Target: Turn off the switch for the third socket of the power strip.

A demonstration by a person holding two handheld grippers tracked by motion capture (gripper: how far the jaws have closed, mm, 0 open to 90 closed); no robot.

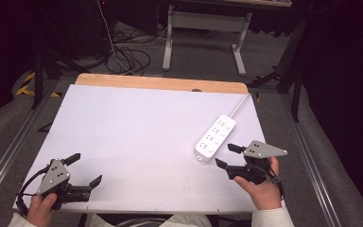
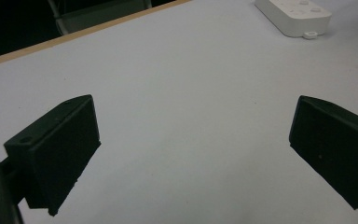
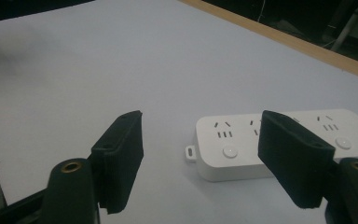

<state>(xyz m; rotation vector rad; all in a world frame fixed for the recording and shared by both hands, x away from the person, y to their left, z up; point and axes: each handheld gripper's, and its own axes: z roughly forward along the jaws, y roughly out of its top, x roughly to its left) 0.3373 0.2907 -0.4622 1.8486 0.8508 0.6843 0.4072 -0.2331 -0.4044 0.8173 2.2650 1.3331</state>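
1. In the right gripper view, the far end of the white power strip (image 3: pixel 279 144) is hidden behind one black jaw; its cable is cut off in the high view.
2. One power strip (image 1: pixel 215 137) is counted on the white table (image 1: pixel 137 137), at its right side.
3. The right gripper (image 1: pixel 228 155), held open with nothing between its jaws, is seen just beside the strip's near end.
4. The left gripper (image 1: pixel 86 169) is held open over bare table, well apart.

Glossy white plastic power strip (image 1: pixel 215 137) on a matt white table (image 1: pixel 137 137) with a wooden edge.
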